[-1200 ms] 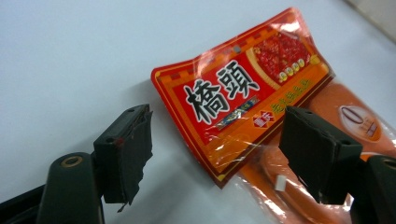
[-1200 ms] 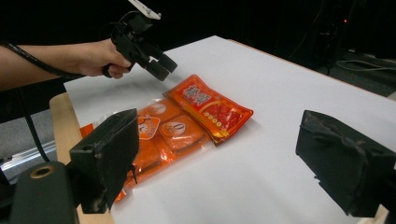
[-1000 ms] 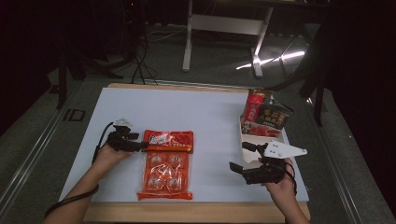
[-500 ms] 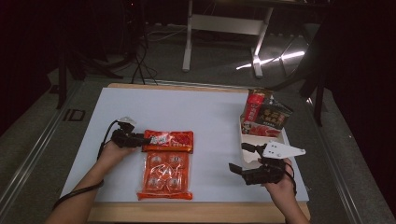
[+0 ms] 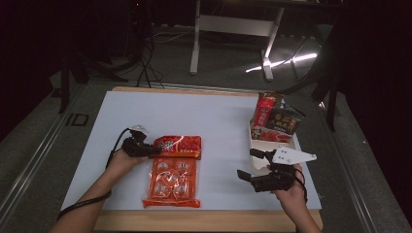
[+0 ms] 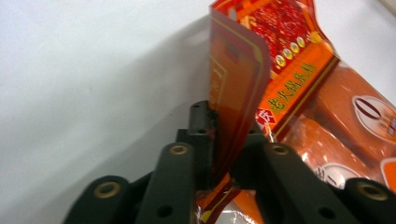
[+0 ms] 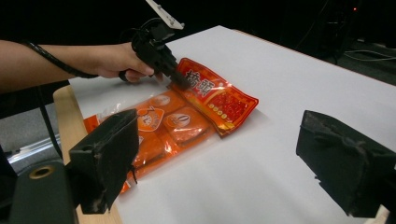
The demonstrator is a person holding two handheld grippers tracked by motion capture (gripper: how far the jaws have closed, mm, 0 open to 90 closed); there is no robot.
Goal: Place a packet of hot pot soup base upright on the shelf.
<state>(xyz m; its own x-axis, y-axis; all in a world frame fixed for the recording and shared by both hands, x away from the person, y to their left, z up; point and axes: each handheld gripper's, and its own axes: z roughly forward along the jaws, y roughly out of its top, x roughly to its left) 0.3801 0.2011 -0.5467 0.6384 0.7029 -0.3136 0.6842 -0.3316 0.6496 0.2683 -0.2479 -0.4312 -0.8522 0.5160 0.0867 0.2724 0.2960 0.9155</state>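
On the left of the white counter [image 5: 218,121], the left claw [image 5: 151,150] had just been closing, and its jaws were pinched on the near-left corner of the header strip of an orange snack packet [image 5: 172,177]. In the left claw's own view the thin film [image 6: 236,93] stood up curled between the black jaws, bent over on itself. The packet lay flat left of the counter's middle, its red header toward the far side and its clear body, showing several wrapped blocks, stretching toward the near edge. It looked soft and floppy: a glossy film that would likely be slippery, with weight hanging low in the blocks, so a lift by one corner would probably let it sag and swing. The sealed header seemed the firmest place to grip, as it was flat and free of contents. Further right, the right claw [image 5: 252,165] hovered above the counter with its jaws spread wide and nothing between them. Just beyond it, at the right edge, stood a cardboard box [image 5: 272,138] holding other packets upright.
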